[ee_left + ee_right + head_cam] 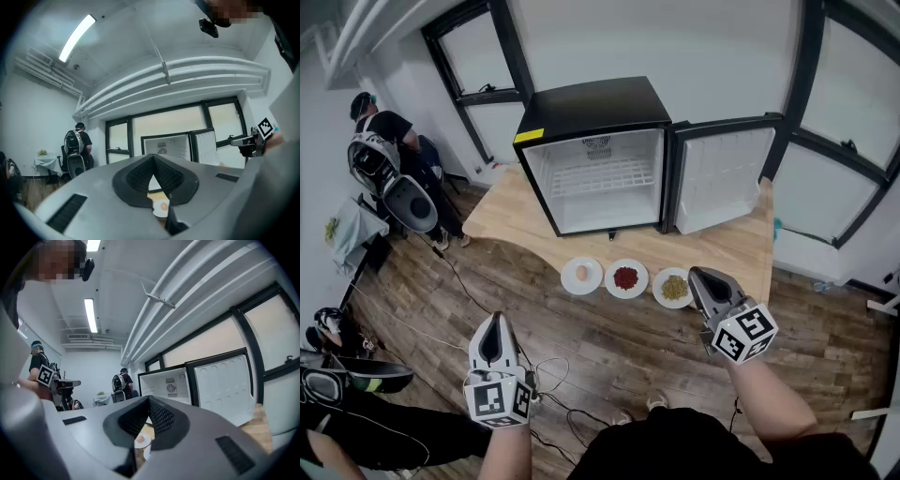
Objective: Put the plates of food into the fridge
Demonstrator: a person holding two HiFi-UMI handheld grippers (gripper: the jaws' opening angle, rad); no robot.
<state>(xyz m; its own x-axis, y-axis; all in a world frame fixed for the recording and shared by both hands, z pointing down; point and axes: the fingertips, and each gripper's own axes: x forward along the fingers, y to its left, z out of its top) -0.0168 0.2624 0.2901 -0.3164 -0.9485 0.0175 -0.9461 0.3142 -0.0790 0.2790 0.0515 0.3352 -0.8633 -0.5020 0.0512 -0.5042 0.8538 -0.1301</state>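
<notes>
Three plates stand in a row along the near edge of the wooden counter (506, 214), in front of the open fridge (598, 112). From left to right they are the plate with an egg (581, 276), the plate of red food (625, 278) and the plate of greenish food (674, 288).

The right hand-held gripper (701, 279) is held level just to the right of the plate of greenish food, at the counter's near edge. Its jaws are closed together with nothing between them. Whether it touches that plate's rim cannot be told. In the right gripper view, the plate with an egg shows through the slot below the closed tips.

The left hand-held gripper (495, 328) is held level over the wood floor (609, 347). It is well apart from the plates, off to their left and nearer the person. Its jaw tips meet and hold nothing. In the left gripper view, the plate with an egg lies ahead and below.

A strip of bare counter runs between the plates and the fridge. Inside the fridge a wire shelf (602, 174) crosses the white interior. The fridge door (722, 178) is swung open to the right and stands behind the plate of greenish food. The counter's left part curves away toward a person with a backpack rig (382, 141). Cables (546, 375) trail on the floor near the left hand-held gripper.
</notes>
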